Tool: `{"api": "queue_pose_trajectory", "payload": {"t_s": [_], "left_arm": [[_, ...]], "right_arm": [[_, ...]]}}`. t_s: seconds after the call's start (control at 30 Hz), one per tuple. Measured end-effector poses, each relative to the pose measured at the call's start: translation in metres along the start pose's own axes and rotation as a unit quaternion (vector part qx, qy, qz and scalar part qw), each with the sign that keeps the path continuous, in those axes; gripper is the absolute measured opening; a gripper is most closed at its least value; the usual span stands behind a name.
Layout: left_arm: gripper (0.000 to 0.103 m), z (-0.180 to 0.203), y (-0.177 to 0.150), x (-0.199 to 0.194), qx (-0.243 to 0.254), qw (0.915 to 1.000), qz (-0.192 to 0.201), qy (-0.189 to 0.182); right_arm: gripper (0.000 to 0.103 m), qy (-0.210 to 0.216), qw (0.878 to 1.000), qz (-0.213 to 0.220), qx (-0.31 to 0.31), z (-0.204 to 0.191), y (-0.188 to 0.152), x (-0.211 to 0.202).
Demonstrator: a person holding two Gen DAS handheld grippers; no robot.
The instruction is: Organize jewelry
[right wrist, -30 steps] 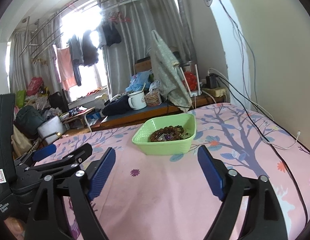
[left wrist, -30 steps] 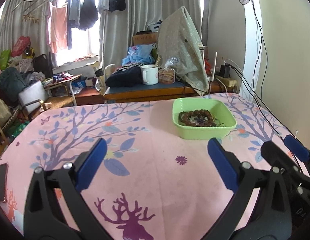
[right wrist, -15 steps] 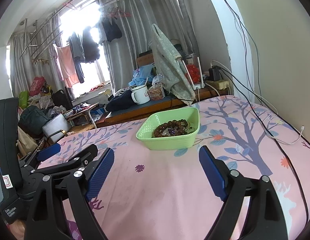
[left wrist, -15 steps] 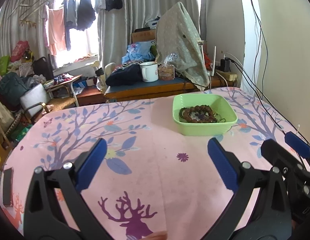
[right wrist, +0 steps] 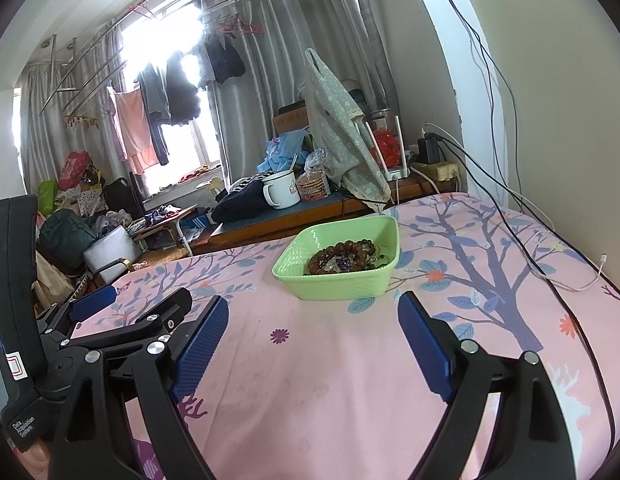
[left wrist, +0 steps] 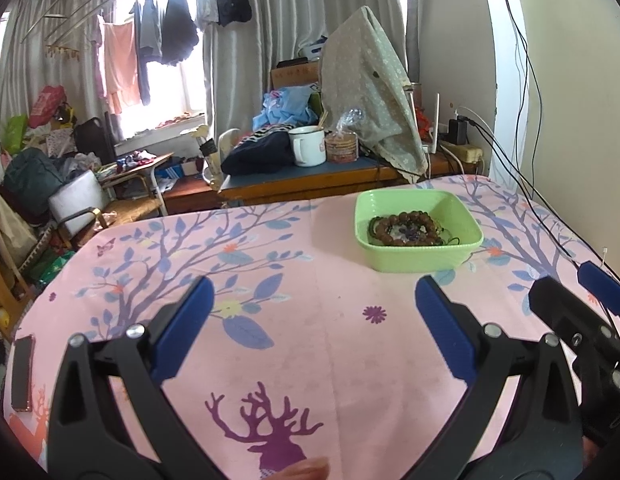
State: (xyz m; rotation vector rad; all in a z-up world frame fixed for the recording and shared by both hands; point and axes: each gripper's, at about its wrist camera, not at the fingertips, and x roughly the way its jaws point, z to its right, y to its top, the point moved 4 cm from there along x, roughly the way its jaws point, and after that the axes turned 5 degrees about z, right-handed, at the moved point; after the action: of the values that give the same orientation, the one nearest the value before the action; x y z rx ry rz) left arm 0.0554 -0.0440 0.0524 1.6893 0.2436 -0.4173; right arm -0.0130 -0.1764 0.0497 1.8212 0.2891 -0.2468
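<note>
A light green square tray (left wrist: 419, 261) stands on the pink patterned tablecloth (left wrist: 290, 340) toward the far right; it also shows in the right wrist view (right wrist: 341, 284). It holds a brown bead bracelet (left wrist: 401, 226) and other small dark jewelry pieces (right wrist: 343, 256). My left gripper (left wrist: 311, 316) is open and empty, low over the cloth, short of the tray. My right gripper (right wrist: 311, 332) is open and empty, close to the right of the left one, also short of the tray.
A dark phone (left wrist: 22, 372) lies at the table's left edge. A white cable (right wrist: 569, 276) and black cables run along the right wall. Beyond the table stands a low bench with a white mug (left wrist: 308, 152), a jar and cloth piles.
Both grippers have drawn back and risen slightly, so the tray sits a little farther off and higher in both views. Both stay open and empty.
</note>
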Motion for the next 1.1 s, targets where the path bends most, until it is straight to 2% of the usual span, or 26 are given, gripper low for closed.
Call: {"api": "queue_pose_trajectory", "payload": {"t_s": [0.23,1.1], "left_arm": [[0.097,0.0010,-0.0051,0.0005,0.009,0.9996,-0.015,0.020],[0.097,0.0060,-0.0068,0.0006,0.022,0.9993,-0.014,0.028]], "right_arm": [[0.061,0.001,1.000,-0.003,0.000,-0.0012,-0.0004,0.0007],[0.061,0.005,1.000,-0.011,0.008,-0.0011,-0.0073,0.0017]]}}
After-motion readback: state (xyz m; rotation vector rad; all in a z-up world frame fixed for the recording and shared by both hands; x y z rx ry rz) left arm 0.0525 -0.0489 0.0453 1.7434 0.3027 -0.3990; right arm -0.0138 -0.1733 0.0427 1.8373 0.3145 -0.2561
